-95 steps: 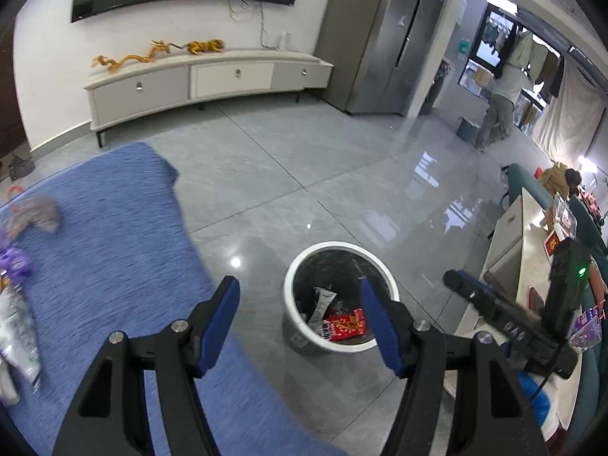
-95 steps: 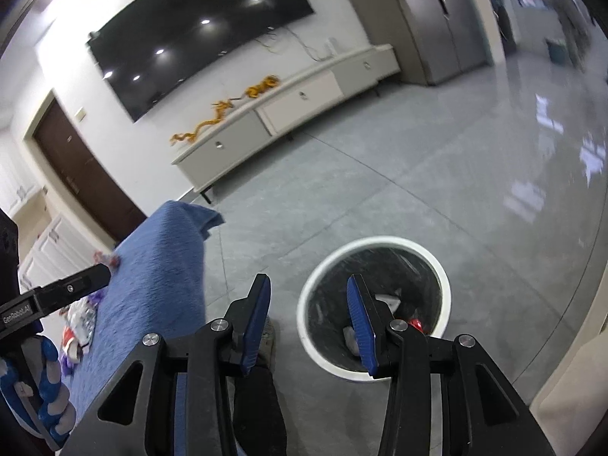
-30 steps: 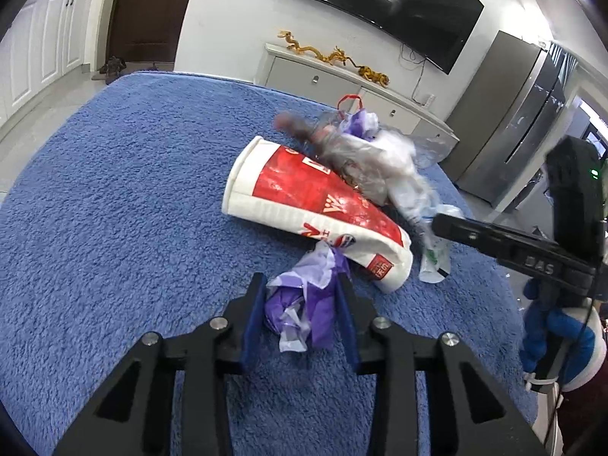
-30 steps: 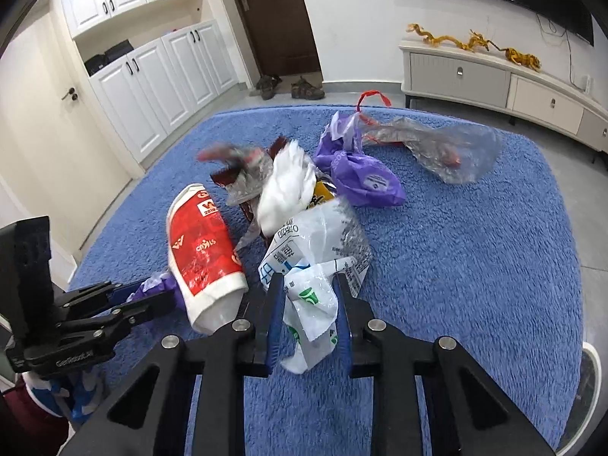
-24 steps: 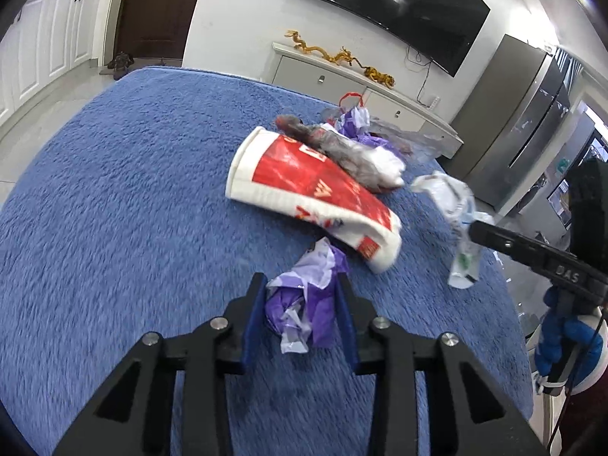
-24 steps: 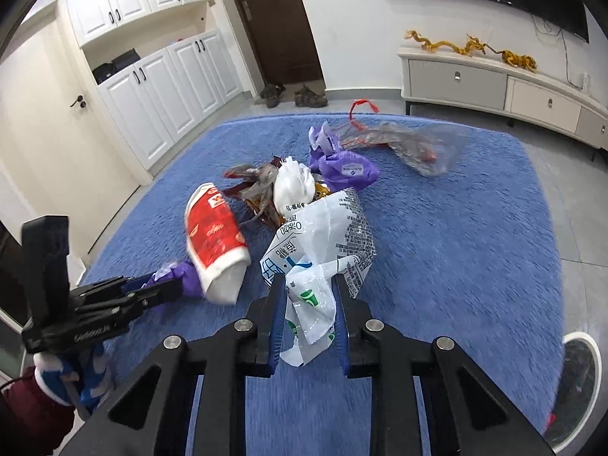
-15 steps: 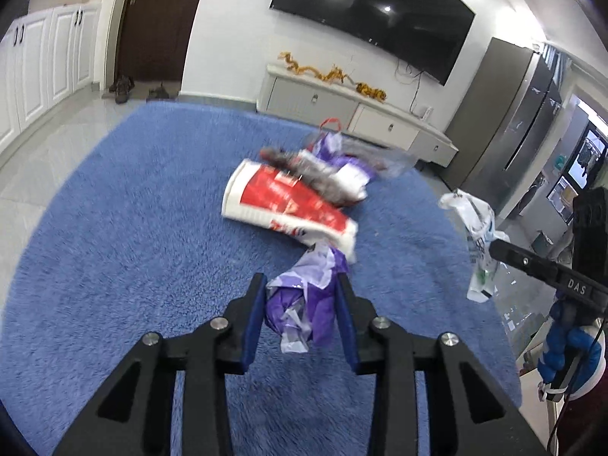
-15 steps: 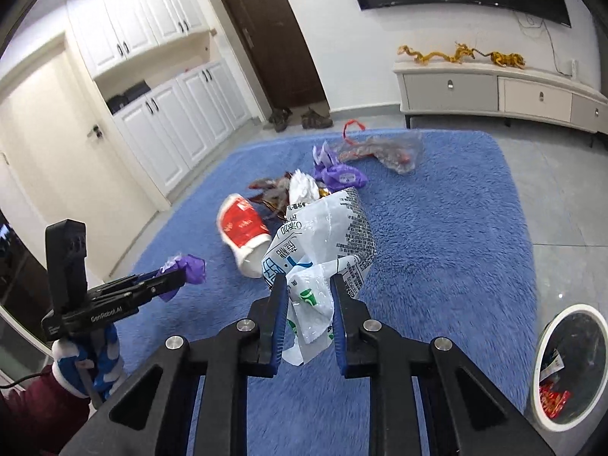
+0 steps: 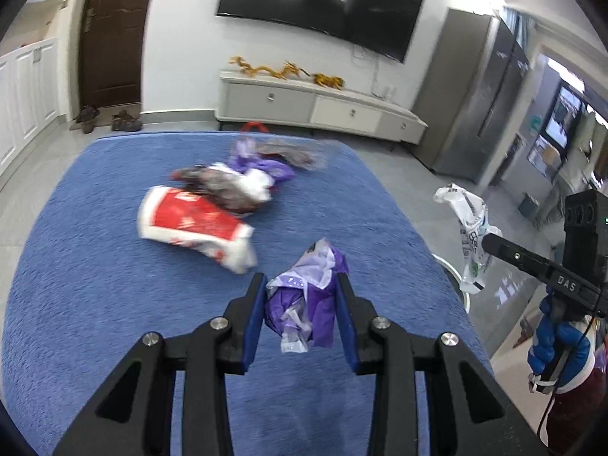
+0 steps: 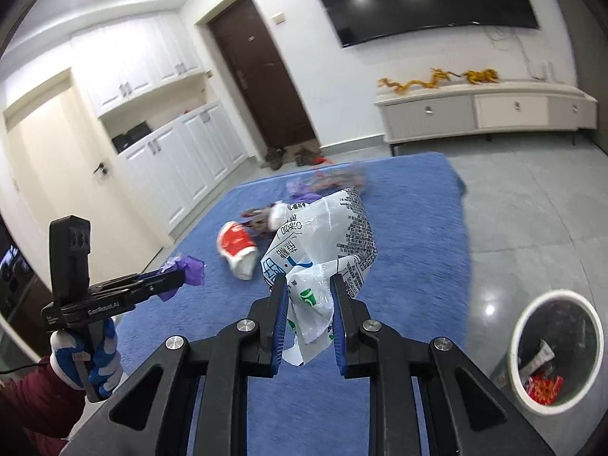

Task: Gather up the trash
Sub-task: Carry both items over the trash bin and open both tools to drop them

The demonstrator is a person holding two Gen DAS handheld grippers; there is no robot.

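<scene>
Lying on its side, red cup (image 9: 190, 224) mouth seemingly faces left.

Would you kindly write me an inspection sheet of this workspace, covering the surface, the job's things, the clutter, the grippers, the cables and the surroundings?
Surface: blue rug on a grey tiled floor.
Job's things: purple wrapper and white plastic bag, both lifted; white trash bin on the floor beside the rug, with scraps inside.
Clutter: red and white paper cup on its side; blurred pile of wrappers behind it.
Grippers: left gripper shut on the purple wrapper; right gripper shut on the white plastic bag.
Cables: thin black lead hanging below the right handle.
Surroundings: wall television, low cabinet, dark door, shoes by the door.
</scene>
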